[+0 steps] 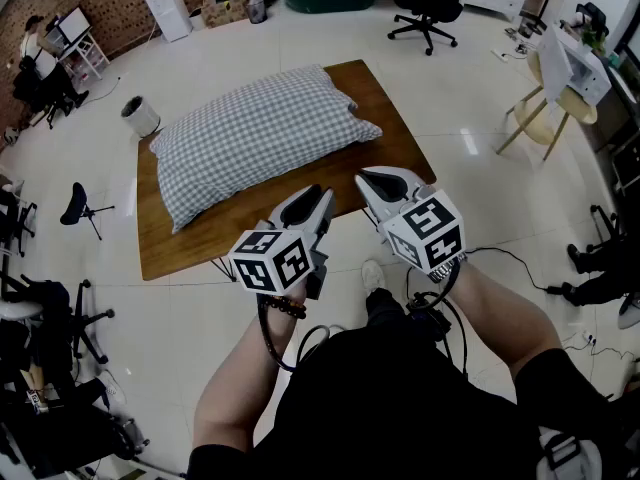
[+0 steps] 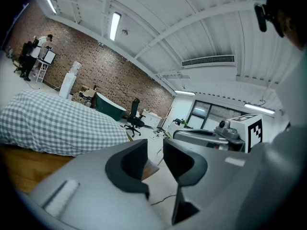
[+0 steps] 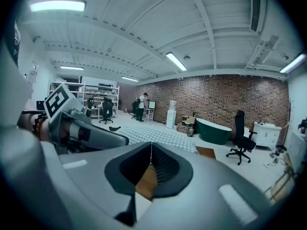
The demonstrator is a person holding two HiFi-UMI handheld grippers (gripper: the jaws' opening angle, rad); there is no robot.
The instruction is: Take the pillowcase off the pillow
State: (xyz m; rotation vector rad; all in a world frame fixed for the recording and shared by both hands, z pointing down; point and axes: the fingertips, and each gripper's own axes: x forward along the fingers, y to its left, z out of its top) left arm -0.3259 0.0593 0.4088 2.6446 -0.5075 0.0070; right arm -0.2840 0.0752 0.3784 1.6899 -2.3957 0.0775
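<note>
Work has not begun: the checked pillowcase [image 1: 262, 133] covers the whole pillow, lying on the counter [image 1: 200, 243] at upper centre of the head view. Left tool [image 1: 312, 203] stands narrowly parted and empty; right tool [image 1: 378, 184] is closed on nothing, both short of it.

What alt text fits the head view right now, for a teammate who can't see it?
A grey-checked pillow in its pillowcase lies on a wooden table, seen from above. The left gripper and right gripper are held side by side above the table's near edge, short of the pillow and empty. An office chair stands beyond on the pale floor.
</note>
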